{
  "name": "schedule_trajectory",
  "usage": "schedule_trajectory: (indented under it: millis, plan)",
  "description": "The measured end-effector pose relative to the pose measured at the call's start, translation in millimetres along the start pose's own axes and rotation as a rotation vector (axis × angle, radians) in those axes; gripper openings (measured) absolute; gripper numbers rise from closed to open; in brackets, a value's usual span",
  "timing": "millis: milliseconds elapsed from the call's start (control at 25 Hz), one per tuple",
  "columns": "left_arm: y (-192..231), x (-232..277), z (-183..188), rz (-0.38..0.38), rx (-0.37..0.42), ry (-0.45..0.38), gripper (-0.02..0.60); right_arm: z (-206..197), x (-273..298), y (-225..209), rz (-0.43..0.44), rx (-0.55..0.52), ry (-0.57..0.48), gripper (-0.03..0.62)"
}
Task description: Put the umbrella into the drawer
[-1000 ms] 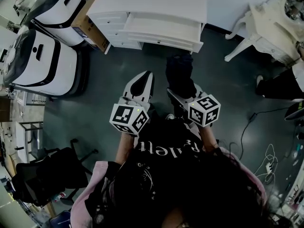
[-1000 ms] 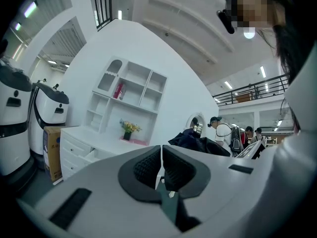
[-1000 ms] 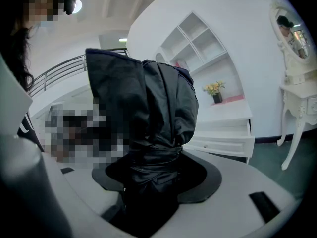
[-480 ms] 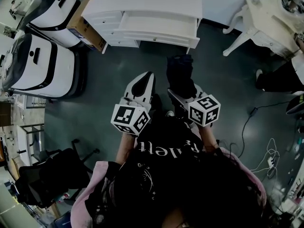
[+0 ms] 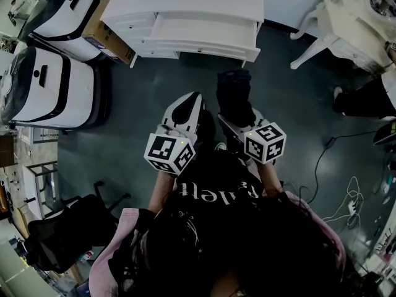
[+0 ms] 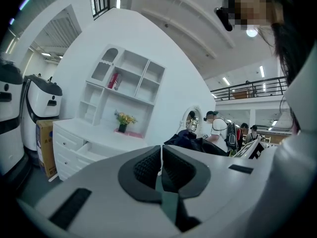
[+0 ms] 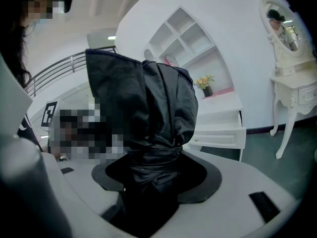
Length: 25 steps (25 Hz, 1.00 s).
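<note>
A folded black umbrella (image 5: 233, 96) sticks out forward from my right gripper (image 5: 232, 124), which is shut on it; in the right gripper view the umbrella (image 7: 148, 118) fills the middle, clamped between the jaws. My left gripper (image 5: 187, 104) hangs beside it, shut with nothing between its pads (image 6: 161, 167). A white dresser (image 5: 192, 5) stands ahead, and its wide drawer (image 5: 204, 37) is pulled open. The same open drawer (image 7: 220, 130) shows beyond the umbrella in the right gripper view.
Two white-and-black machines (image 5: 46, 82) and a cardboard box (image 5: 105, 36) stand left of the dresser. A white ornate table (image 5: 346, 23) is at the right, with cables (image 5: 328, 159) on the dark floor. A black chair (image 5: 68, 234) stands behind at the left.
The dresser has slid slightly up and left in the head view as the head shifted. Both grippers keep their pose, the umbrella still held.
</note>
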State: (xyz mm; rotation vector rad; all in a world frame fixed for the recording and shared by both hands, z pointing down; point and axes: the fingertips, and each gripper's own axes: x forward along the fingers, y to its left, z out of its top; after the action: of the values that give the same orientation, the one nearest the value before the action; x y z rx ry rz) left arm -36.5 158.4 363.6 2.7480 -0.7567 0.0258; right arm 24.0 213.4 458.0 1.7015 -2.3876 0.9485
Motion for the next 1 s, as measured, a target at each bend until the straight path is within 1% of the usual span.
schedule_trajectory:
  millis: [160, 320, 480, 760, 1000]
  plan:
    - [19.4, 27.0, 1.6, -0.009, -0.002, 0.016, 0.023, 14.7, 20.1, -16.3, -0.012, 0.005, 0.013, 0.285]
    - [52.5, 63.0, 7.1, -0.017, -0.018, 0.025, 0.023, 34.4, 53.7, -40.8, -0.029, 0.016, 0.030, 0.285]
    - [98.4, 99.7, 17.3, -0.034, -0.009, 0.053, 0.023, 61.0, 102.1, -61.6, -0.049, 0.045, 0.046, 0.285]
    - [182.6, 176.0, 61.5, -0.088, 0.008, 0.048, 0.023, 123.5, 193.5, -92.6, -0.079, 0.064, 0.062, 0.285]
    - [247.5, 227.9, 79.1, -0.126, -0.004, 0.064, 0.023, 165.0, 263.2, -121.8, -0.120, 0.072, 0.080, 0.285]
